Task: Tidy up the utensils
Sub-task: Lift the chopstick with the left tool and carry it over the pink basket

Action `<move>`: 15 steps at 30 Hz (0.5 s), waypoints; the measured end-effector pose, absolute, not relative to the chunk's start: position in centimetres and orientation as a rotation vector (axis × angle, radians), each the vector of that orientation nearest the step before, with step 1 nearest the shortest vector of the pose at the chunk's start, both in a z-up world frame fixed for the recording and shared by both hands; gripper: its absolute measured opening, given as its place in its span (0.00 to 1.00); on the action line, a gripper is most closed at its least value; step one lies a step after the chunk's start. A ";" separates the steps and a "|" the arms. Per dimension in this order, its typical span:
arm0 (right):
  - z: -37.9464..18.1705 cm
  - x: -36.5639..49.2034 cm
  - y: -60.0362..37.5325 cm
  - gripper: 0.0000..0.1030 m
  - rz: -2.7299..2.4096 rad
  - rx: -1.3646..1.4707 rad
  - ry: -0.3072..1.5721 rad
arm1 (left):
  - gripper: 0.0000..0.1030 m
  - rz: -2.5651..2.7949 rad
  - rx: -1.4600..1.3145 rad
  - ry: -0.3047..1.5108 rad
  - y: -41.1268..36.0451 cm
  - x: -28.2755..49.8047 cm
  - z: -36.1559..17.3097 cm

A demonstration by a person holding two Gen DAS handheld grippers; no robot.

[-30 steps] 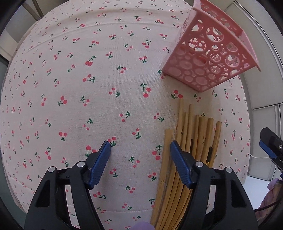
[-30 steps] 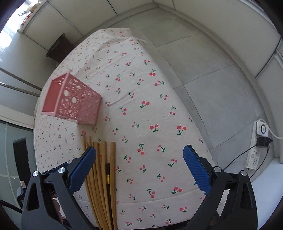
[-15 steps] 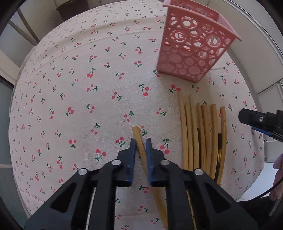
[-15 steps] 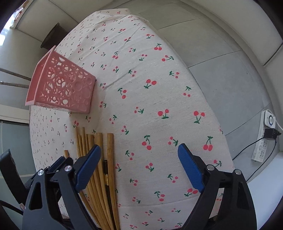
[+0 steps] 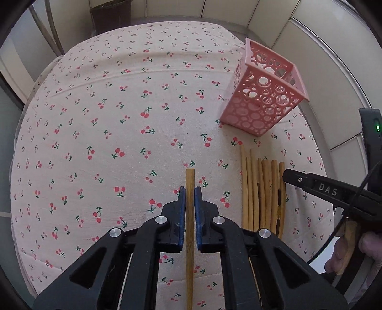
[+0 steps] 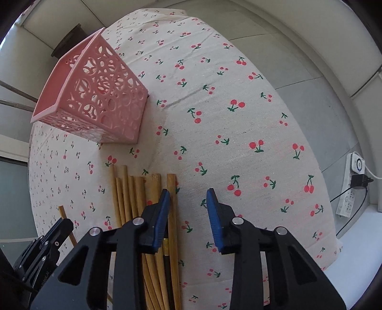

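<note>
My left gripper [image 5: 190, 190] is shut on a single bamboo chopstick [image 5: 190, 177], held above the cherry-print tablecloth [image 5: 119, 119]. It shows again at the lower left as the left gripper [image 6: 47, 238] with its chopstick [image 6: 64, 213]. A pile of bamboo chopsticks [image 5: 262, 190] lies to the right, below the pink perforated basket [image 5: 265, 100]. My right gripper [image 6: 188, 193] hangs over the right edge of the chopstick pile [image 6: 133, 198] with its jaws closing. The outermost chopstick [image 6: 171, 183] lies between them beside the left pad, and the right pad is clear of it. The pink basket [image 6: 100, 100] stands beyond.
The table's edge curves close on the right, with grey floor beyond and a white power strip [image 6: 353, 186] with cables on it. A dark bin [image 5: 109, 12] stands past the far edge. A hand [image 5: 346, 252] holds the right gripper [image 5: 310, 184].
My left gripper shut on one chopstick and lifted it away from the pile. My right gripper's jaws narrowed and moved over the pile's right edge.
</note>
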State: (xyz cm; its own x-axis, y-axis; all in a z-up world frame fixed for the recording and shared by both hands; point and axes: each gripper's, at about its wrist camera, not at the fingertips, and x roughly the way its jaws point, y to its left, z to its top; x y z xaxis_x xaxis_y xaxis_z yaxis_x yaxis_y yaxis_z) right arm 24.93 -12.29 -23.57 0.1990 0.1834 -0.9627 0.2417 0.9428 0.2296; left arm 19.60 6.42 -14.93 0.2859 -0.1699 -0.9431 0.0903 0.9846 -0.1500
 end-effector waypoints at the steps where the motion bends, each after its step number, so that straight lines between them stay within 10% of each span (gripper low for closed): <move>1: -23.5 25.0 -11.9 0.30 -0.050 0.356 1.377 | 0.06 -0.176 -0.071 1.268 6.4 19.5 -14.4; 15: -21.8 24.3 -6.7 0.07 -0.025 0.229 1.293 | 0.06 -0.175 -0.118 1.169 8.1 19.6 -13.2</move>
